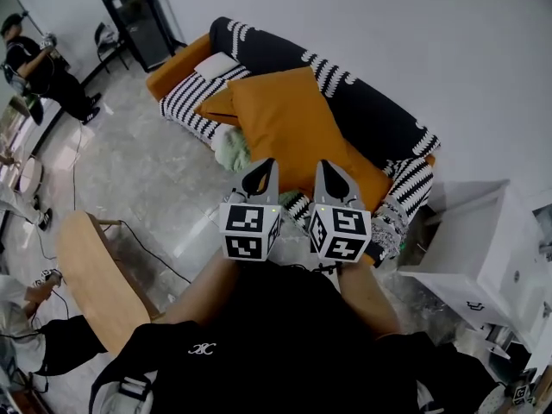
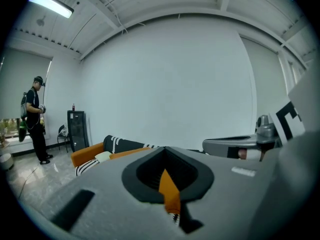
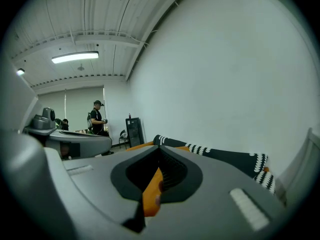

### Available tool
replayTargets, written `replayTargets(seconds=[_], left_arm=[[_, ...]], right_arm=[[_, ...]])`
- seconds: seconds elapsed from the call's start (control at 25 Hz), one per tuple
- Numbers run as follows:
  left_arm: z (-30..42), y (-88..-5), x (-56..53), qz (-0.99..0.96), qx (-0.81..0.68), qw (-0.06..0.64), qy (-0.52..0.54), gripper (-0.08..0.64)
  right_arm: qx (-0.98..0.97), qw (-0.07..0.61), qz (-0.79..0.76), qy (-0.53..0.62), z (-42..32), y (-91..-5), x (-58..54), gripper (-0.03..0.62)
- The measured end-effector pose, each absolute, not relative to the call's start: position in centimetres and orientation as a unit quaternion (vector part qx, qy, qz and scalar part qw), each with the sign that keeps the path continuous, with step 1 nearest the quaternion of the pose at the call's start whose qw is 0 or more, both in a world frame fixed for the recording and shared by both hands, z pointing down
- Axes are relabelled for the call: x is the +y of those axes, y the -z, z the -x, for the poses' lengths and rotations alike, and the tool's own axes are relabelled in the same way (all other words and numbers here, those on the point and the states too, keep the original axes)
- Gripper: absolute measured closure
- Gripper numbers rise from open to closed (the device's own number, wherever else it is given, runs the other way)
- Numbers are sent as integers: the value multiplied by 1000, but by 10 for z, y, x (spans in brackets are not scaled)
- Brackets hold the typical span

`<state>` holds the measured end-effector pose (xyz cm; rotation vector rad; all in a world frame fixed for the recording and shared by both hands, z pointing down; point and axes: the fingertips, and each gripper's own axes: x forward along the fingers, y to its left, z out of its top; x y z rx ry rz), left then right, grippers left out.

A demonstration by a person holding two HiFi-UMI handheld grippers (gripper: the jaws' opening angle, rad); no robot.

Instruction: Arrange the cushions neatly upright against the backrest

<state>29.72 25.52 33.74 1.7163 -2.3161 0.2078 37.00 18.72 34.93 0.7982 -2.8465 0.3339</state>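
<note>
A big orange cushion lies tilted on the orange sofa, leaning toward the black backrest with white pattern. A black-and-white striped cushion lies at the sofa's left end with a small white cushion behind it, and another striped cushion sits at the right end. My left gripper and right gripper hover side by side before the sofa's front edge, both shut and empty. In the left gripper view the shut left gripper shows orange only through its slit. The right gripper looks the same.
A pale green cloth lies at the sofa's front. A wooden table stands at the lower left, a white cabinet to the right. A black cabinet, a chair and a person are at the far left.
</note>
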Motion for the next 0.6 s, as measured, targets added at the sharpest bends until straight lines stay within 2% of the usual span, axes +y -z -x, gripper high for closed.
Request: replayTargets(seconds=[0.2,0.6], left_arm=[[-236,-349,236,-604,-784,120,-79,555],[-57,-381,185,-634,-748,175,-93,554]], right_arm=[[-944,98,-290,-122,-317,-369,170,583],[-919,140,-343,-132,-176,-398,127,583]])
